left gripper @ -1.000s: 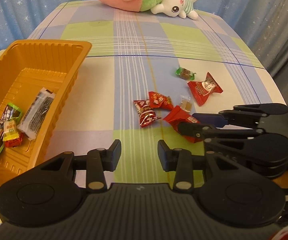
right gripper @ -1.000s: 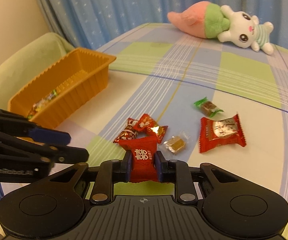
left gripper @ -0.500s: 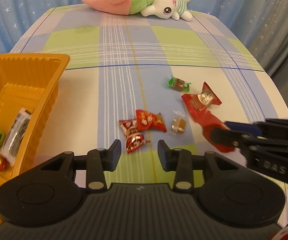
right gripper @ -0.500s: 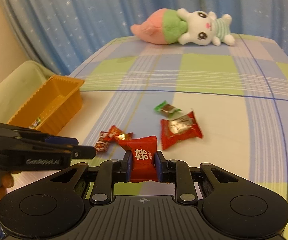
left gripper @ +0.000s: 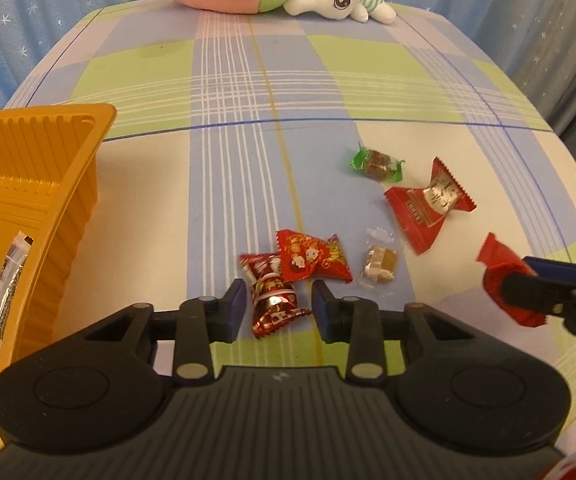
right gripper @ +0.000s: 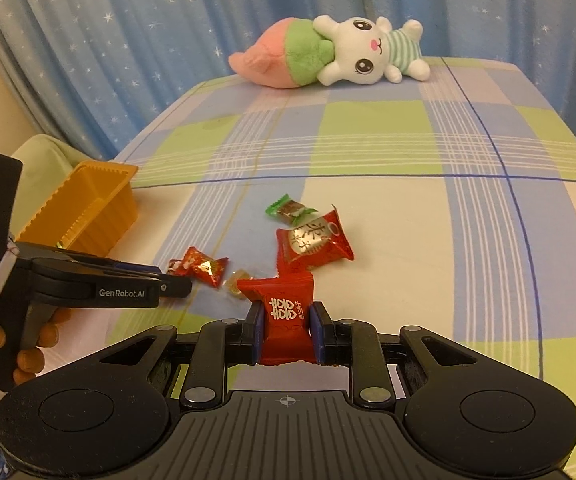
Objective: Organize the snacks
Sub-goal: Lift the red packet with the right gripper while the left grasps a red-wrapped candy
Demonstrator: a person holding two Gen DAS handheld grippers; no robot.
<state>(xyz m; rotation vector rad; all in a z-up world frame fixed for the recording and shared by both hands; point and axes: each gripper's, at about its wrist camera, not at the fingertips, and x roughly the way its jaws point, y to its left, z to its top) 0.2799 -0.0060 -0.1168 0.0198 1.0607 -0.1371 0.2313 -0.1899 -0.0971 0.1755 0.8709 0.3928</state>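
Since 1 second ago the right gripper (right gripper: 285,332), fingers clenched on the red candy packet (right gripper: 283,312), has lifted it off the bench (left gripper: 428,88), while the left gripper (left gripper: 277,304), fingers released, straddles a foil candy (left gripper: 269,296), so the orange tray (left gripper: 47,184) comes next.

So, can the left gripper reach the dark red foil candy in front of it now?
Probably yes. The left gripper is open, with the dark red foil candy lying between its fingers on the tablecloth; only the orange-red candy touches its far end.
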